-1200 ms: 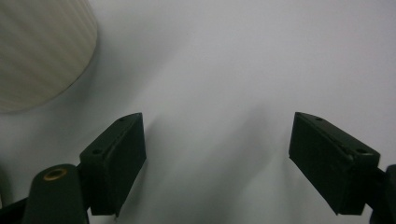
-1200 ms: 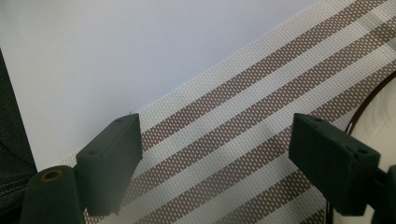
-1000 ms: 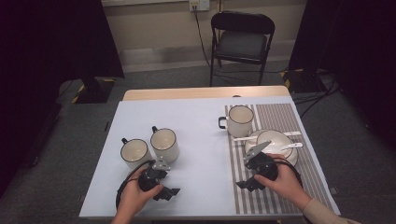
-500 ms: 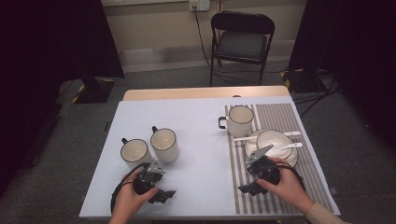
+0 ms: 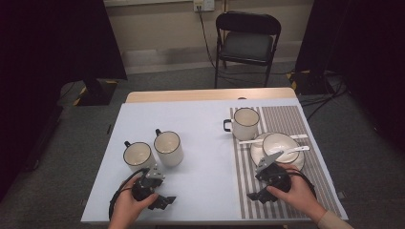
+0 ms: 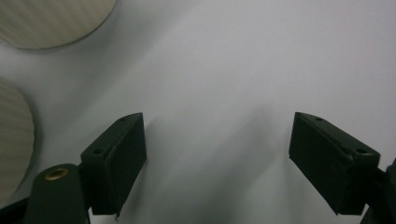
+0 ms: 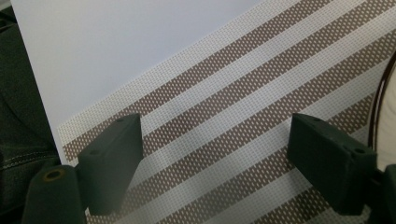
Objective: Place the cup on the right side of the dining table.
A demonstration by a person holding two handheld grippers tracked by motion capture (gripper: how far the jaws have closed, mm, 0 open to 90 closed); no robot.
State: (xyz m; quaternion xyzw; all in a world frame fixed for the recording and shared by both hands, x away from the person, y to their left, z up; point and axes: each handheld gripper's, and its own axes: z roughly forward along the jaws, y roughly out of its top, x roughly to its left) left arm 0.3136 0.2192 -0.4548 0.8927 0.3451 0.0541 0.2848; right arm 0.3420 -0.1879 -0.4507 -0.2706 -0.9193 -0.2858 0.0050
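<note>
Resting low: both hand-held black two-jaw grippers sit at the near edge of the pale blue-white tabletop [image 5: 200,133], one to each side, which reads as a ready stance with nothing picked up.
Left gripper [image 5: 162,202]: jaws wide apart over bare tabletop in the left gripper view, nothing between them; it lies just short of the two mugs, so either is an easy reach forward.
Right gripper [image 5: 255,195]: jaws likewise spread, empty, hovering over the brown-and-white striped woven placemat [image 7: 243,126] close to its near left corner (a dark-rimmed pale curve at the right edge of the right gripper view is probably the plate, though I cannot be sure).
Left pair: a cream enamel mug with dark rim and handle [image 5: 137,156] stands upright, and a second cream mug like it [image 5: 168,148] stands just beside it, handles pointing away from the person; their ribbed pale sides show at the left edge of the left gripper view [image 6: 56,21].
Place setting: a third cream dark-rimmed mug [image 5: 245,123] stands at the far left of the placemat, handle turned left; a white bowl [image 5: 282,145] sits on a white plate [image 5: 255,152] nearer the person, with white cutlery lying across them.
Likely reason: the mat holds one finished setting, so the loose mugs look like the things to be handled next.
Background: a black folding chair [image 5: 248,43] stands beyond the far edge.
</note>
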